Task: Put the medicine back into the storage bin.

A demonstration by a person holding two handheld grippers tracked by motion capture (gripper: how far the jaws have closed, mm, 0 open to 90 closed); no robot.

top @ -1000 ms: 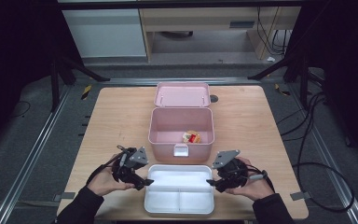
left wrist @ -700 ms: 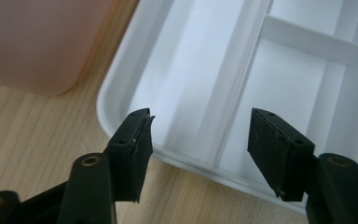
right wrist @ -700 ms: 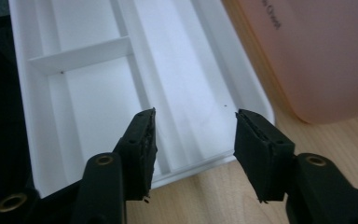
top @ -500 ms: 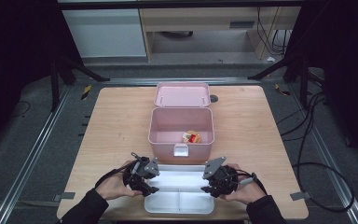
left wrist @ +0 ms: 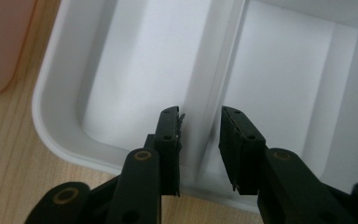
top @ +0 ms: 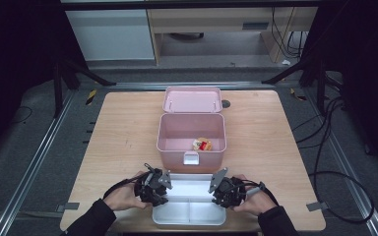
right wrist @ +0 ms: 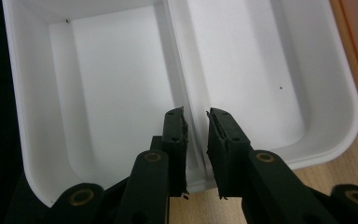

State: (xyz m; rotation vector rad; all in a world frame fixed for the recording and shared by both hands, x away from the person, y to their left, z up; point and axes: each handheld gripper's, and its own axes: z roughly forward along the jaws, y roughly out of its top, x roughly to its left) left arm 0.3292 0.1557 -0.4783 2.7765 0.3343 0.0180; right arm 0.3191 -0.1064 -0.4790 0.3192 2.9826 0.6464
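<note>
A white two-compartment tray (top: 189,219) lies at the table's front edge. My left gripper (top: 163,194) sits at its left end and my right gripper (top: 215,194) at its right end, each with a hand behind it. In the left gripper view the jaws (left wrist: 200,123) have just been closing and straddle the tray's divider (left wrist: 209,74), with a slim gap still showing on both sides. In the right gripper view the jaws (right wrist: 196,123) have also just been closing, and their pads lie against the divider (right wrist: 179,56) from both sides. Both tray compartments are bare.
Right behind the tray stands a pink box (top: 174,147) with its lid (top: 192,100) folded back and a white latch (top: 191,158) on the front wall. A small orange and red packet (top: 203,144) lies inside it. Bare wooden tabletop (top: 118,132) extends to both sides.
Both hands have moved inward from the tray's outer corners and sunk onto its ends. Both pairs of jaws have narrowed around the divider.
</note>
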